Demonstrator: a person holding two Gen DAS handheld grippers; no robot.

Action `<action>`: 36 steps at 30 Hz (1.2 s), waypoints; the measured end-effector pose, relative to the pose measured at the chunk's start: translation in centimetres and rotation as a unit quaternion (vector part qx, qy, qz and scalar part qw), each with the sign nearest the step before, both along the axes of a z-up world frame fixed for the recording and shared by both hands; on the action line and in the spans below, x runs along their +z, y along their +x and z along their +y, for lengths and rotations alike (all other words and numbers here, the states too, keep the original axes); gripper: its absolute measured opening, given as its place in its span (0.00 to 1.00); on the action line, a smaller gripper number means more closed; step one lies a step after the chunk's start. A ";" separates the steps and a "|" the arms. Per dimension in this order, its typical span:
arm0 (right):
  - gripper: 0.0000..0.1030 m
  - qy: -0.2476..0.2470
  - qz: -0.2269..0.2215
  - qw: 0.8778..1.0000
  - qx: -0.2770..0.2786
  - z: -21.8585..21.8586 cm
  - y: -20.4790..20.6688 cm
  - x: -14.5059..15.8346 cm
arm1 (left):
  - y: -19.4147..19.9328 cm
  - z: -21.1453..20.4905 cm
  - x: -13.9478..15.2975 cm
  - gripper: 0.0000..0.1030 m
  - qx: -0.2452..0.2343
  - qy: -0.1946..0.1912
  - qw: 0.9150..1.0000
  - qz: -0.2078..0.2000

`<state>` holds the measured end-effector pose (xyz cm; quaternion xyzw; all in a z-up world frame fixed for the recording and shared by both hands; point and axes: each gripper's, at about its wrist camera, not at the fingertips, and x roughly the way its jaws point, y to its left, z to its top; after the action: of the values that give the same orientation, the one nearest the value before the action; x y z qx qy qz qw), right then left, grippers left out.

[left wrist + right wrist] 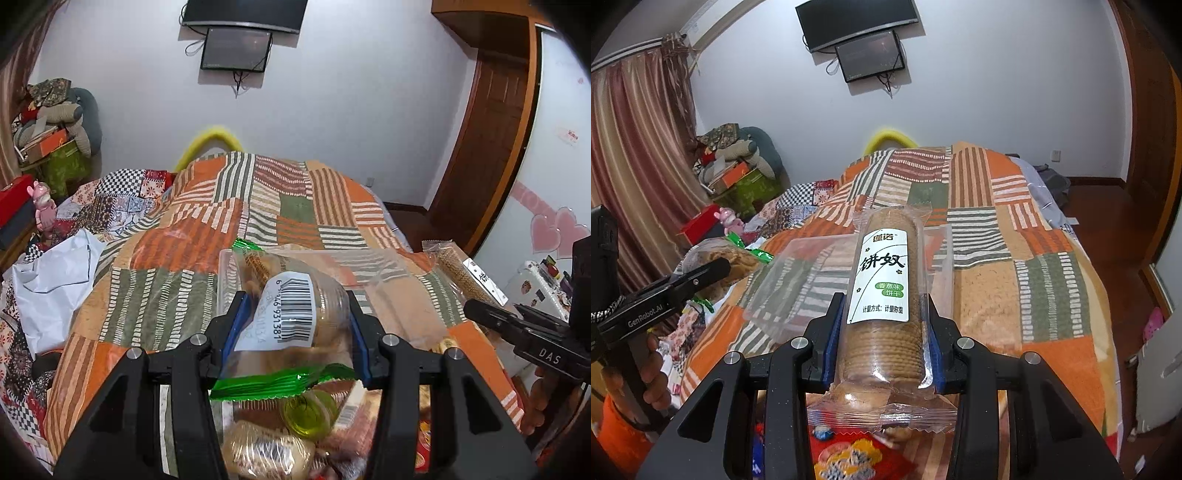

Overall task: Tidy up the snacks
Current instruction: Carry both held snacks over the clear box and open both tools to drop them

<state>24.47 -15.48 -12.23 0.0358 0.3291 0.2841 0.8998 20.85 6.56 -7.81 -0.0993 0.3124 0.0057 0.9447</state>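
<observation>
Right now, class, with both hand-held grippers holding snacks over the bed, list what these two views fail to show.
- Left wrist view: the left hand-held gripper hides the snack pile beneath; those packs are blurred.
- Left wrist view: the green-edged cookie pack shows only its barcode, no brand.
- Right wrist view: the biscuit roll in the right hand-held gripper covers the clear tray behind it.

My right gripper (882, 332) holds a biscuit pack (882, 295) whose white label (881, 275) reads "饼奴", with "香葱味 饼干" in green tags and "计量方式: 计量称重" below; the brand line at its top is too small to read with certainty. My left gripper (295, 325) holds a snack bag (291, 317) with a barcode sticker (295, 310); the legible digits are "6931381". The left gripper body, in the right view, reads "GenRobot.AI". The right gripper body, in the left view, reads "DAS".
</observation>
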 end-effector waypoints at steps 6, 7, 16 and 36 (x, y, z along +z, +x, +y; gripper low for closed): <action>0.34 -0.002 0.025 1.000 0.001 0.7 2.0 -0.9 | 3.2 0.6 -1.9 0.48 -0.002 -0.014 0.999 0.035; 0.34 -0.006 0.027 1.000 0.003 0.9 2.3 -1.1 | 3.8 0.6 -2.3 0.48 -0.003 -0.017 0.999 0.042; 0.34 -0.041 0.056 0.997 0.026 3.0 4.4 -2.8 | 6.9 1.0 -5.4 0.48 -0.016 -0.029 0.995 0.093; 0.44 -0.057 0.051 0.997 0.028 2.0 3.8 -2.0 | 4.5 1.5 -4.0 0.57 -0.012 -0.021 0.996 0.083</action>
<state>28.26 -13.44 -14.23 -0.0102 0.3909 0.2878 0.8742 25.37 8.03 -11.76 -0.1150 0.3906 -0.0041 0.9133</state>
